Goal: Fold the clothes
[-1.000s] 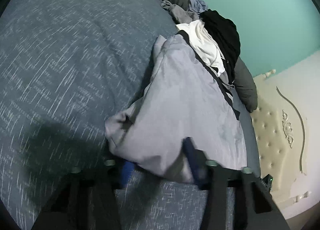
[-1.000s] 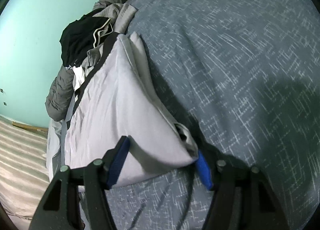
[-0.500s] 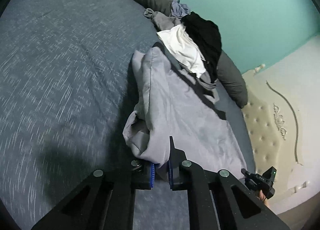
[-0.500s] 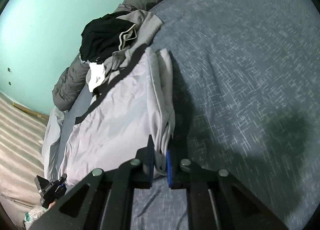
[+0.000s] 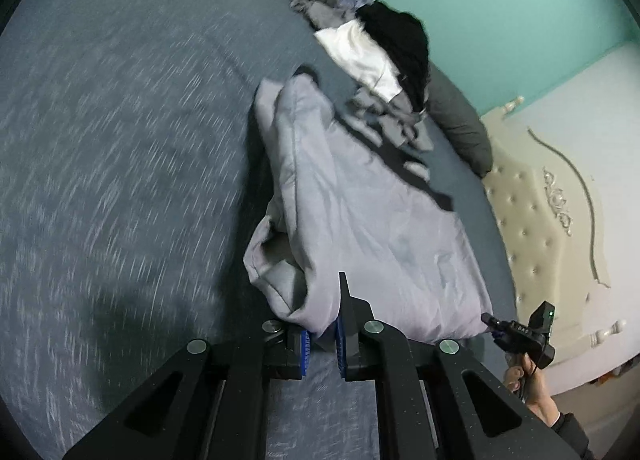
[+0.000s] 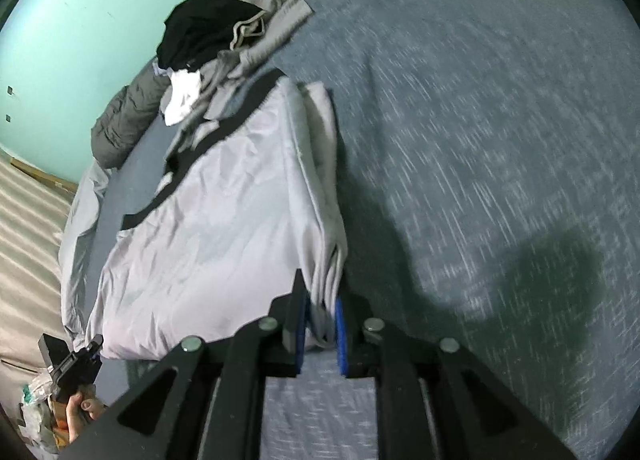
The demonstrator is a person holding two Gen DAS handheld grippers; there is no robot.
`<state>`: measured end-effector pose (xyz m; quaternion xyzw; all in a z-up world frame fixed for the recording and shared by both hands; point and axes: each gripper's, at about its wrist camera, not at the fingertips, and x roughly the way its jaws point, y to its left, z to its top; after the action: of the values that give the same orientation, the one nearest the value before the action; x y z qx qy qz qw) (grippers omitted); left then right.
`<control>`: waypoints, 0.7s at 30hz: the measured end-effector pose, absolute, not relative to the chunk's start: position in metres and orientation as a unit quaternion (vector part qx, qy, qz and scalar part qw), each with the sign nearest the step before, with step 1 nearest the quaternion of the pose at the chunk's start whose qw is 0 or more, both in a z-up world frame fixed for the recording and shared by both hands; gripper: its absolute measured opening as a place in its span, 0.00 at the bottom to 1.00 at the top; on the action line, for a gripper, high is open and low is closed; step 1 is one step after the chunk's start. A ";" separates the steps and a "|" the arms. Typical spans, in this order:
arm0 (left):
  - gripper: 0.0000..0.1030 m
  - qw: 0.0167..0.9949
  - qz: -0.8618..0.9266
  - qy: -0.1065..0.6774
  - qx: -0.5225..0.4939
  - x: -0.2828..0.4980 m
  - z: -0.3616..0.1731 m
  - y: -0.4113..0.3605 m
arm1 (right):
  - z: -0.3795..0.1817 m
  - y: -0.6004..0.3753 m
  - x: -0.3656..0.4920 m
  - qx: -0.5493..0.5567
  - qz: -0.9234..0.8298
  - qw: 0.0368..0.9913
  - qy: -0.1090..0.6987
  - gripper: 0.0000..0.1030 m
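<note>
A pale grey garment (image 5: 360, 220) lies folded lengthwise on the blue-grey bed (image 5: 120, 140); it also shows in the right wrist view (image 6: 224, 220). My left gripper (image 5: 322, 336) is shut on one near corner of the garment. My right gripper (image 6: 322, 324) is shut on the other near corner, where several layers bunch between the blue pads. Each gripper shows in the other's view, the right one (image 5: 520, 334) and the left one (image 6: 72, 364), at the garment's near edge.
A heap of clothes, black (image 5: 400, 40), white (image 5: 356, 56) and grey, lies beyond the garment, with a dark grey duvet roll (image 5: 460, 120) along the teal wall. A cream tufted headboard (image 5: 552, 220) stands at the right. Striped floor (image 6: 28, 240) lies beside the bed.
Both grippers have shut on the garment's near corners, having been open around them a second ago. Both have drawn back and up, so more of the garment and bed shows.
</note>
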<state>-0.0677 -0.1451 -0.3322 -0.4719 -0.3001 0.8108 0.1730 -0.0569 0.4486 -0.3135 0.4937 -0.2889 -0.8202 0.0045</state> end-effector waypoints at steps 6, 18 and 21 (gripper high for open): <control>0.27 0.140 0.813 -0.322 -0.464 -0.051 -0.342 -0.164 | -0.289 0.453 -0.044 0.476 -0.842 -0.064 -0.247 0.31; 0.41 0.098 0.878 -0.303 -0.358 -0.029 -0.308 -0.186 | -0.272 0.284 -0.076 0.472 -0.855 0.111 -0.186 0.13; 0.43 0.101 0.888 -0.281 -0.349 -0.031 -0.304 -0.182 | -0.287 0.243 -0.089 0.491 -0.848 0.124 -0.159 0.11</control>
<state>-0.0314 -0.1820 -0.3038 -0.3490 -0.2806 0.8884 0.1007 -0.0887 0.2425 -0.2871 0.4908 -0.1588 -0.8477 0.1238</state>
